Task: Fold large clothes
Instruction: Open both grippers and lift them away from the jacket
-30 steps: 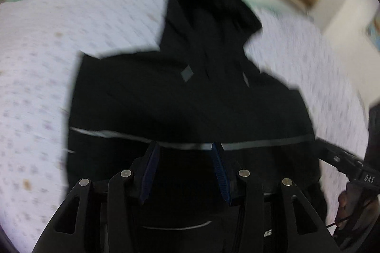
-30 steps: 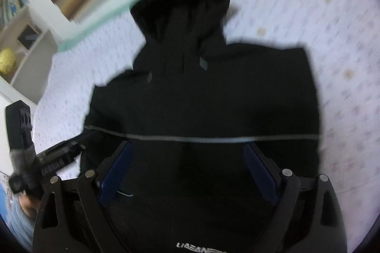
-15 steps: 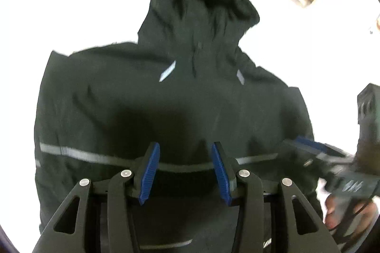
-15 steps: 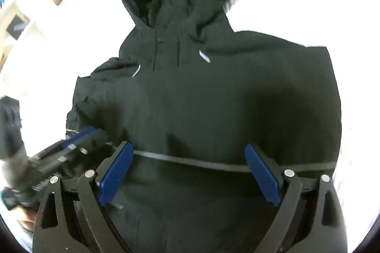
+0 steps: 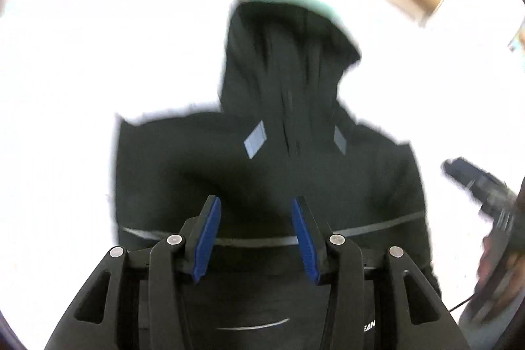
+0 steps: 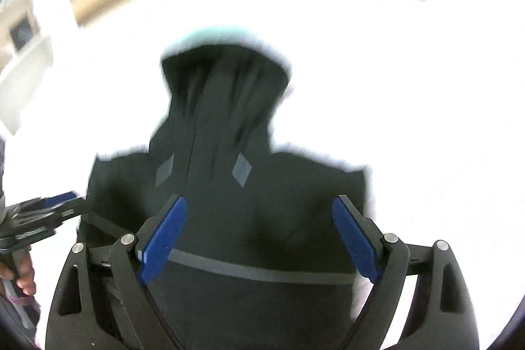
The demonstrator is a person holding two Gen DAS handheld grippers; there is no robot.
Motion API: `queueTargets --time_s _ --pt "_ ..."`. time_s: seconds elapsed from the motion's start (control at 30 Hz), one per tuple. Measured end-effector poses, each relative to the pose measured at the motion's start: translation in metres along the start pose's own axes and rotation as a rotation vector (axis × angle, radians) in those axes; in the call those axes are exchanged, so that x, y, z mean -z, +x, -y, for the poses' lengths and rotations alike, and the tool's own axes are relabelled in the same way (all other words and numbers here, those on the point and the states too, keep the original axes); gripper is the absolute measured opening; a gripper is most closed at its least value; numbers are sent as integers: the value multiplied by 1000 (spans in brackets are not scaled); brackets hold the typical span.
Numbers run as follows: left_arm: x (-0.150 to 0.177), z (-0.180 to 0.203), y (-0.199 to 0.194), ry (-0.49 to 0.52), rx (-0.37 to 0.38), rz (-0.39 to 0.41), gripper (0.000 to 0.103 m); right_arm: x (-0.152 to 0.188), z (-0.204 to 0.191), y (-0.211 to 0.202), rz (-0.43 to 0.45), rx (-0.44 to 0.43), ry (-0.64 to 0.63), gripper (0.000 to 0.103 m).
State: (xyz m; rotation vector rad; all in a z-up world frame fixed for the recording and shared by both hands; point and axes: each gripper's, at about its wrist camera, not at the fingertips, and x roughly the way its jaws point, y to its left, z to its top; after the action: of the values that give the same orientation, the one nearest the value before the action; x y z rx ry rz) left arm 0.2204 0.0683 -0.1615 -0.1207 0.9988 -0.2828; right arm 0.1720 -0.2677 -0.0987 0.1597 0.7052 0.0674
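Black hooded jacket (image 5: 269,172) lay flat on the bed (image 5: 65,120), hood away from the cameras, surface washed out white. Left gripper (image 5: 255,238) hung above the jacket's lower part, jaws apart, nothing between them. Right gripper (image 6: 259,238) was wide apart, jaws closing, also empty, above the grey stripe (image 6: 262,273). Frames blurry.
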Motion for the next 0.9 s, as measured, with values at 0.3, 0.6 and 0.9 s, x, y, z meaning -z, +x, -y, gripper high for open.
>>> queueTargets --time_s 0.3,0.6,0.9 --pt "-66 -28 -271 -84 -55 649 46 -129 65 -258 635 283 96 96" --pt "-131 -33 -314 -201 12 835 46 -177 55 -341 897 202 -26 103" --pt "-164 -10 -97 19 42 437 58 -211 87 -69 415 -119 233 103"
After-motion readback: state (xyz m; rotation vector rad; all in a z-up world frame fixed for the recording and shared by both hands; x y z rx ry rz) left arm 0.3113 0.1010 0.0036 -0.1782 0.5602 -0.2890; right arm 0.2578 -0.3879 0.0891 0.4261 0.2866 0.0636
